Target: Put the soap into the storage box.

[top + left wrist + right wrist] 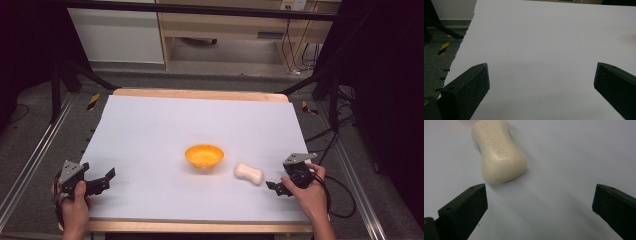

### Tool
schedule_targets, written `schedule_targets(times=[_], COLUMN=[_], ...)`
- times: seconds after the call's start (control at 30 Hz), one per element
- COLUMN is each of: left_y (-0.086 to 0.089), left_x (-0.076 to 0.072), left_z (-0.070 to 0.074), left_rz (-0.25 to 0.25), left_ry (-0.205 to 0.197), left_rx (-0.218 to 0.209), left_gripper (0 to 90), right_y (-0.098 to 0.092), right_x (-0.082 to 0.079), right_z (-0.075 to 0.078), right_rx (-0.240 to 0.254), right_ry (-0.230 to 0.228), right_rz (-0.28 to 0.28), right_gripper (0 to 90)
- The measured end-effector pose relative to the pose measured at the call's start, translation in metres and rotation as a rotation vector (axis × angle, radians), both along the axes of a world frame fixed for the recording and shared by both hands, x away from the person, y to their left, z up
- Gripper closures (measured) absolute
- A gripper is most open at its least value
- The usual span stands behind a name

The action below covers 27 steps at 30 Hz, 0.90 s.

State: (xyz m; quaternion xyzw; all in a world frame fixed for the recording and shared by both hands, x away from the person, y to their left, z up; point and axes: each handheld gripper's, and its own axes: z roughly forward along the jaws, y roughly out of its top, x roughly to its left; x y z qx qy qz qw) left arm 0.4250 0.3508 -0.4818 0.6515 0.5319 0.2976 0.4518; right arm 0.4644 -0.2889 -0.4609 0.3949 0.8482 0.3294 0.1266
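Here, wide white sheet-covered table (165, 135), pale wood edge showing at the far and near sides. Orange round plastic bowl (204, 155) sits near the middle of it, well ahead of both sets of jaws and closer to the right ones. Cream waisted soap bar (249, 173) with embossed lettering lies flat just right of the bowl, not touching it, and just ahead of the right gripper (276, 187). In the right gripper view the soap bar (499, 155) lies ahead of the jaws, nearer the left jaw, close to its tip but apart. Right jaws spread wide, nothing between them but bare sheet. Left gripper (100, 183) is over the table's near left corner, well apart from bowl and soap; its jaws spread wide too, holding nothing, bare sheet ahead.
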Motion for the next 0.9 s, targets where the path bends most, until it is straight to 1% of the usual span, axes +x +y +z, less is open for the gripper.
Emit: schedule_targets(times=[0.1, 0.17, 0.23, 0.27, 0.33, 0.43, 0.5, 0.63, 0.7, 0.73, 0.83, 0.9], left_y=[0.000, 0.000, 0.000, 0.000, 0.000, 0.000, 0.000, 0.000, 0.000, 0.000, 0.000, -0.001], left_x=[0.000, 0.000, 0.000, 0.000, 0.000, 0.000, 0.000, 0.000, 0.000, 0.000, 0.000, 0.001], left_z=[0.000, 0.000, 0.000, 0.000, 0.000, 0.000, 0.000, 0.000, 0.000, 0.000, 0.000, 0.000], left_rz=[0.000, -0.001, 0.000, 0.000, 0.000, 0.000, 0.000, -0.001, -0.001, 0.000, 0.001, 0.001], left_ry=[0.000, -0.001, -0.001, -0.001, -0.001, 0.000, 0.000, 0.002, 0.002, 0.001, 0.004, 0.005], left_rx=[0.000, 0.000, 0.002, 0.002, -0.001, -0.001, 0.000, 0.001, 0.000, 0.000, 0.005, 0.008], left_gripper=[0.0, 0.0, 0.0, 0.0, 0.0, 0.0, 0.0, 0.0, 0.0, 0.0, 0.0, 0.0], right_y=[0.002, 0.004, 0.005, 0.005, 0.007, 0.009, 0.012, 0.016, 0.017, 0.019, 0.021, 0.022], right_x=[0.002, 0.003, 0.005, 0.005, 0.007, 0.008, 0.009, 0.012, 0.012, 0.014, 0.014, 0.015], right_z=[0.002, 0.003, 0.004, 0.004, 0.007, 0.008, 0.009, 0.009, 0.009, 0.009, 0.009, 0.009], right_rx=[-0.012, -0.013, -0.033, -0.033, -0.064, -0.074, -0.090, -0.098, -0.099, -0.114, -0.141, -0.144], right_ry=[0.006, 0.021, 0.016, 0.016, 0.004, 0.011, 0.023, 0.027, 0.026, 0.022, 0.008, 0.002], right_rz=[0.009, 0.020, 0.032, 0.032, 0.045, 0.053, 0.067, 0.080, 0.083, 0.101, 0.108, 0.112], right_gripper=[0.5, 1.4, 6.0, 6.0, 7.8, 7.9, 7.7, 8.1, 8.2, 8.7, 10.5, 10.7])
